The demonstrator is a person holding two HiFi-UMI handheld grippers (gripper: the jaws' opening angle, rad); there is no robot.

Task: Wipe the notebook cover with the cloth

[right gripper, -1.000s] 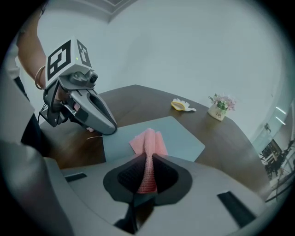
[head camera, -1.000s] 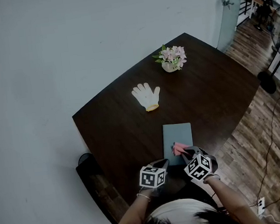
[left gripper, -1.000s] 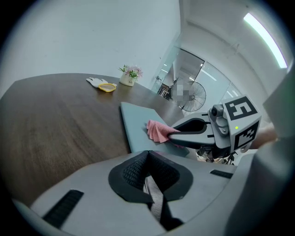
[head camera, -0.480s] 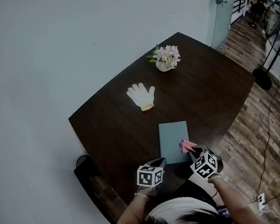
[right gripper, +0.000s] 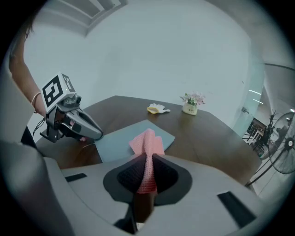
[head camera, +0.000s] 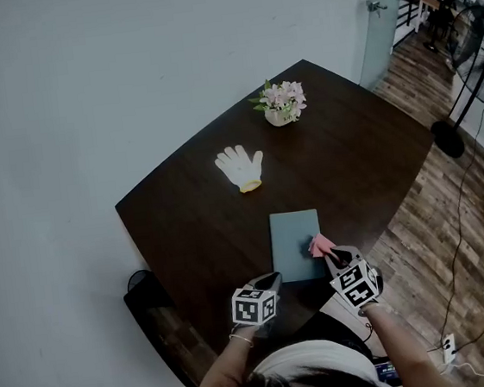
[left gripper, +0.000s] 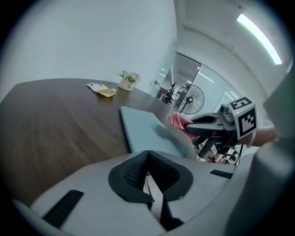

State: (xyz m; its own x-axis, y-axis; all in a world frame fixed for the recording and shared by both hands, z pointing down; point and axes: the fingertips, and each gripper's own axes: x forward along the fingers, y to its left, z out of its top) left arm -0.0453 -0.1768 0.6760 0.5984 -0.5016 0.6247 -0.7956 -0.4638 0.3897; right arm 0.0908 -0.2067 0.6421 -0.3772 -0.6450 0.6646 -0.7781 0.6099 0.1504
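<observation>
- My right gripper [right gripper: 146,177] is clenched on a pink waffle-weave cloth [right gripper: 147,143]; the free end fans out ahead of the jaws.
- The flat grey-blue notebook [head camera: 295,243] lies closed on the dark wooden table [head camera: 194,228], near edge towards me.
- The cloth sits over the notebook's right edge, near half. I can't tell whether it's actually touching the cover.
- My left gripper [left gripper: 148,173] is closed, nothing between its jaws, tip just beside the notebook's near-left corner. Can't tell if it's pinning it.
- Step, as I read it: a wipe pass in hand, at the right end of a stroke.
- Next move calls for light downward pressure and a sweep left across the cover, with the left tip bracing so the book doesn't slide.
- White glove [head camera: 240,168] and flower pot [head camera: 279,104] are well apart, out of the way.
</observation>
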